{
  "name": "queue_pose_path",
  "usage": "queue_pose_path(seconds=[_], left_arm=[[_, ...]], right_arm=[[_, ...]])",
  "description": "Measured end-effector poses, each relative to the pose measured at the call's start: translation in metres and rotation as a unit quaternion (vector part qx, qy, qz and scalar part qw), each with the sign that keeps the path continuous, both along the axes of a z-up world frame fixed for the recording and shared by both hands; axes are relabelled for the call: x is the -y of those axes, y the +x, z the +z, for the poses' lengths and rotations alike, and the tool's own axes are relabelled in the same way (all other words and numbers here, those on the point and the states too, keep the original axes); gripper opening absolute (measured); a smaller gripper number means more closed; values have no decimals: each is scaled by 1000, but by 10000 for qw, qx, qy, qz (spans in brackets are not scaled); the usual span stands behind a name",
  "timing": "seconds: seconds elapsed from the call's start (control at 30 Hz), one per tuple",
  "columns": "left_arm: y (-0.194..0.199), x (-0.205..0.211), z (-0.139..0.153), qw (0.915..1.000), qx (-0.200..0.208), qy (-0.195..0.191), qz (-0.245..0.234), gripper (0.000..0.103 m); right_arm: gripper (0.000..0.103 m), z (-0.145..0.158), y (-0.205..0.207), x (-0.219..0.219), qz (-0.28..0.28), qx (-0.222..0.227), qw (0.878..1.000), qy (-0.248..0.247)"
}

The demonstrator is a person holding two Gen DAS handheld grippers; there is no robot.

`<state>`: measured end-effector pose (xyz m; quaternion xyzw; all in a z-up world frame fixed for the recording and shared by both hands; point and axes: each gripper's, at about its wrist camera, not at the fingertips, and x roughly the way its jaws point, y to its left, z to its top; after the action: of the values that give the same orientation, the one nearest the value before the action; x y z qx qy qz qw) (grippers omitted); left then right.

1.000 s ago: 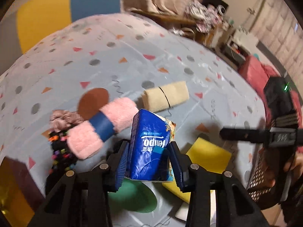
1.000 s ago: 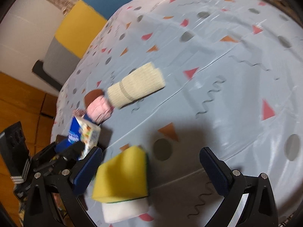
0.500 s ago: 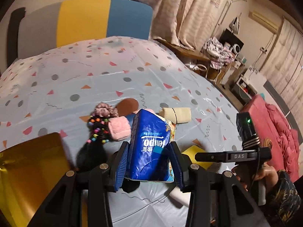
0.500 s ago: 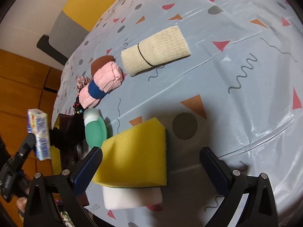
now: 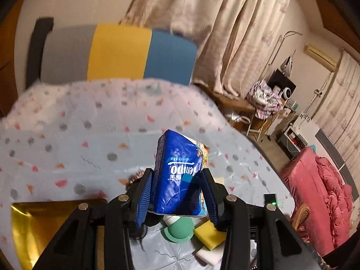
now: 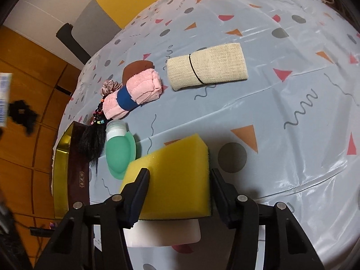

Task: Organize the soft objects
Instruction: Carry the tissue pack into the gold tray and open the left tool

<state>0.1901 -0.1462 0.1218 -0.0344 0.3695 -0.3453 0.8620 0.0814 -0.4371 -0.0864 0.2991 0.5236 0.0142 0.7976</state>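
The left tongs [image 5: 177,193] pinch a blue plastic-wrapped tissue pack [image 5: 180,173] above the patterned worktop [image 6: 281,103]. The right tongs [image 6: 178,193], their jaws just closing, press the yellow foam sponge [image 6: 175,175] near the worktop's edge, half hiding a white block [image 6: 162,234] beneath. Open cloth lies rightward.
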Motion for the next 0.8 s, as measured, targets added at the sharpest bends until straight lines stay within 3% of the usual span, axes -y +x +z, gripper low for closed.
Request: queue_pose_path(seconds=[0.13,0.27,0.43,0.63,0.8], left_arm=[[-27,-36,18,9991,271,199,263,43],[-47,-86,7,9972,282,346,601,43],[-55,-153,-42,9925,-24,352,1170,43],[-32,-206,-128,9758,-666,707,1960,43],[-12,-232,-169,9604,-1013,893,2436,44]], right_arm=[[55,0,0,-2,50,-19,9999,-108],[55,2,0,-5,91,17,9998,-201],[54,4,0,-8,136,88,9993,-332],[54,8,1,-13,217,184,9981,-548],[54,9,1,-16,270,234,9971,-676]])
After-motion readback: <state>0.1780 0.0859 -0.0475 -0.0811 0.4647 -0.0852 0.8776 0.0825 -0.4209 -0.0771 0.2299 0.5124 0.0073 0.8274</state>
